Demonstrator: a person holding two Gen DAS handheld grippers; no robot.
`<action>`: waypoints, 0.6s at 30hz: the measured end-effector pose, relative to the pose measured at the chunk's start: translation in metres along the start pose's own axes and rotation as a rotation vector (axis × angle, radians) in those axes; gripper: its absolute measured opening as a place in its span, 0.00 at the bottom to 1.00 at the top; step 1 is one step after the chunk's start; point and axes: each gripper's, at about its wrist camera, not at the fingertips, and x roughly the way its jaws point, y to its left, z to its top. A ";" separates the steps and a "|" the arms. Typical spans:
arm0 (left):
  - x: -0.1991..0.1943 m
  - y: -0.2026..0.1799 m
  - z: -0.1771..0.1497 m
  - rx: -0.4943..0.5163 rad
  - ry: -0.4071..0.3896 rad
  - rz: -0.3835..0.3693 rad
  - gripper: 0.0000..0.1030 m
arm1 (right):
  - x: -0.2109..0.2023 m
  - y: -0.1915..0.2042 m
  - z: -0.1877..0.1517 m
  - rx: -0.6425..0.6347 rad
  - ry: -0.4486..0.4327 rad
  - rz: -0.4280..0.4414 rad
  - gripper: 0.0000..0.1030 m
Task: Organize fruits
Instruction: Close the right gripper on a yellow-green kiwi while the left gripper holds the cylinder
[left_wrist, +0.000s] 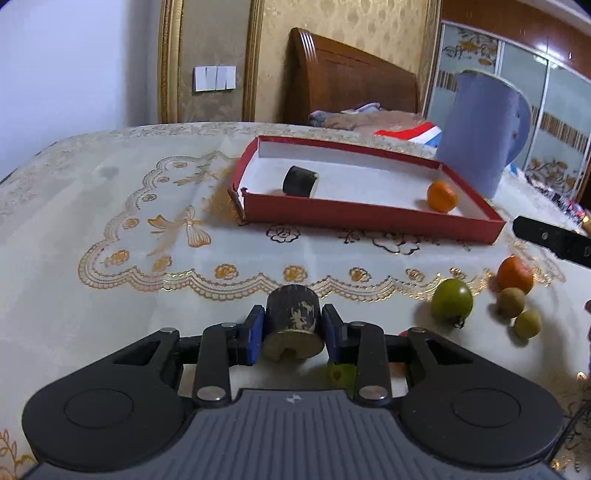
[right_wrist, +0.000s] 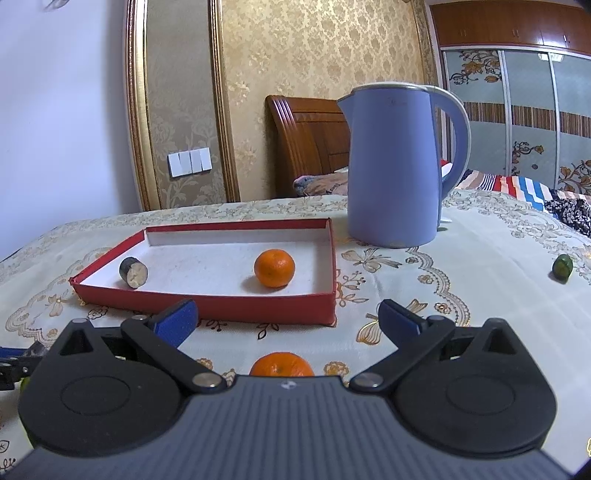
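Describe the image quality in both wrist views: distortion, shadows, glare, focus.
Left wrist view: strong fisheye bend, the red tray edges curve; soft shadows under the green fruit; glare on the wardrobe top right. Right wrist view: door frames bow, corners darken; the kettle looks sharp, the nearest orange slightly soft.

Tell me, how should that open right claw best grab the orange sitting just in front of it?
Close the right gripper across the widest middle of the orange, coming straight down. It's round and sits free on the tablecloth, so any pair of opposite sides works.
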 end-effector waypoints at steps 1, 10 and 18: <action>0.000 0.000 0.000 -0.003 0.000 -0.001 0.32 | -0.001 0.000 0.000 0.000 -0.005 -0.002 1.00; -0.004 0.005 -0.002 -0.028 -0.033 -0.005 0.31 | -0.002 -0.001 0.000 0.003 -0.006 0.000 1.00; -0.004 0.030 0.001 -0.152 -0.060 0.085 0.31 | -0.028 -0.024 -0.004 0.027 -0.002 0.004 1.00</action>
